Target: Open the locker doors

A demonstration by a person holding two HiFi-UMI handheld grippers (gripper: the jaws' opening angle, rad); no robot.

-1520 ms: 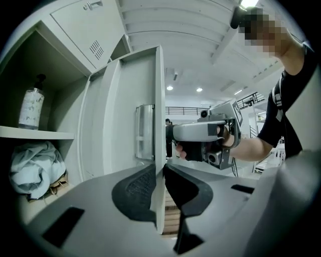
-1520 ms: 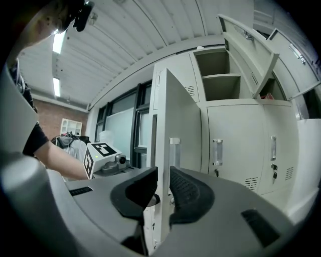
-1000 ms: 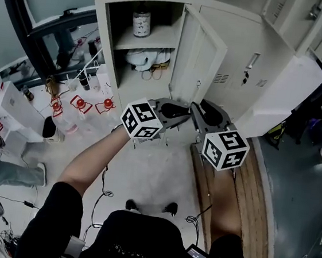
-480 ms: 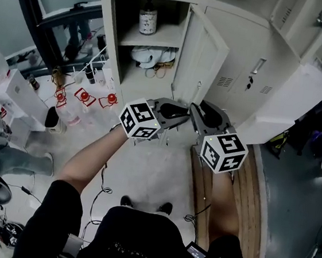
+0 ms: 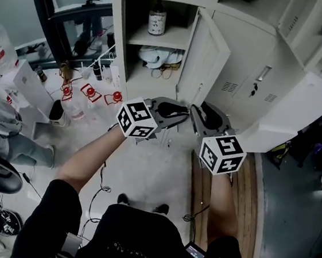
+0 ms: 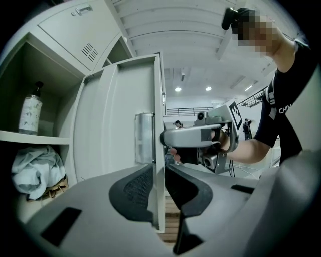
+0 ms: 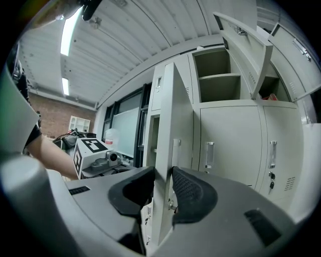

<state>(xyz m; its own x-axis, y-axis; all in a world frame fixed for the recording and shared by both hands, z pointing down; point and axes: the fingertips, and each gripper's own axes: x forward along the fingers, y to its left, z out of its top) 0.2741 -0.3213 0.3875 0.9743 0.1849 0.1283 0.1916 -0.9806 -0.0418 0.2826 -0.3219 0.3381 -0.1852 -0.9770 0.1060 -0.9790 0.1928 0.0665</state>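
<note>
1. The left gripper (image 6: 159, 174) has its jaws shut on the free edge of the open locker door (image 5: 206, 58). Its dark pads press both faces of the thin sheet, just below the door's metal handle plate (image 6: 144, 138).
2. The right gripper (image 7: 163, 188) clamps the same edge from the opposite side, its jaws likewise closed on the metal. The two grippers face each other almost tip to tip.
3. The door stands swung well out from its compartment, at the left end of the locker row.
4. Inside, a bottle (image 5: 156, 21) stands upright on the shelf, and a crumpled pale cloth (image 5: 155, 55) lies below it.
5. The neighbouring doors (image 7: 233, 150) to the right are closed, and one upper door (image 7: 246, 45) hangs open above them.
</note>
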